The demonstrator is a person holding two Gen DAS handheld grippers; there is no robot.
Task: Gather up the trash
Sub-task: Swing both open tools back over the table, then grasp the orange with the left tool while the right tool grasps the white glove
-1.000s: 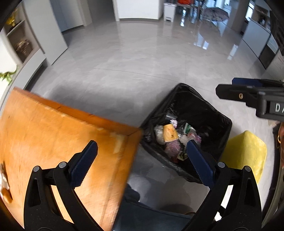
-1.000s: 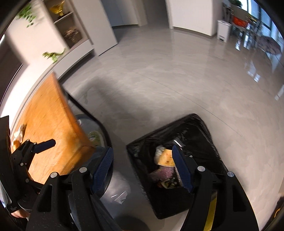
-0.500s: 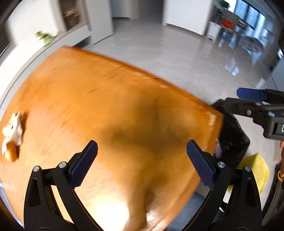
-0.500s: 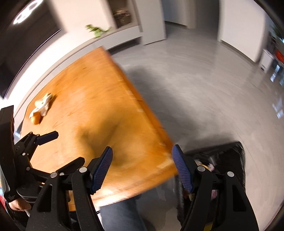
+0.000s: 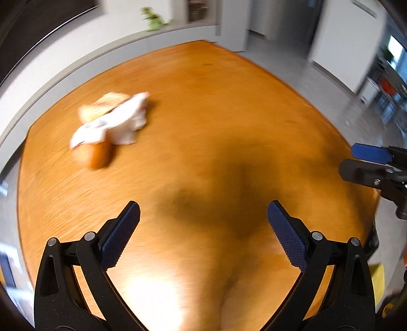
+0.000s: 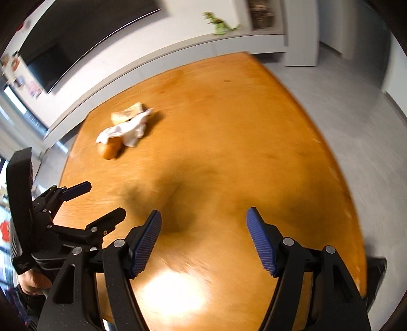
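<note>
— One small heap of trash [image 5: 112, 124] on the worktop [image 5: 229, 114], is that all?

— Yes. It sits toward the far left part of the wooden worktop, nearer the far edge than the near one. A crumpled white wrapper [image 6: 127, 131] lies across the middle of it, a round orange-brown piece [image 6: 110, 150] touches its near-left end, and a pale tan piece [image 6: 126, 114] lies just behind it.

— Which way does it run?

— The long axis is diagonal, from the near left to the far right, with the wrapper's thin tip pointing at the far right corner. Motion blur hides finer detail.

— And the claws?

— Both stand apart with nothing between the blue pads. The left claw [image 5: 203, 229] hangs over the near middle of the worktop, well clear of the heap. The right claw [image 6: 203, 239] hangs over the near part too, closer to the right edge. Each shows at the side of the other's view.

— Anything beyond the worktop?

— A green toy dinosaur [image 6: 221, 24] on a white ledge past the far edge, and grey floor [image 6: 368, 140] to the right.
</note>
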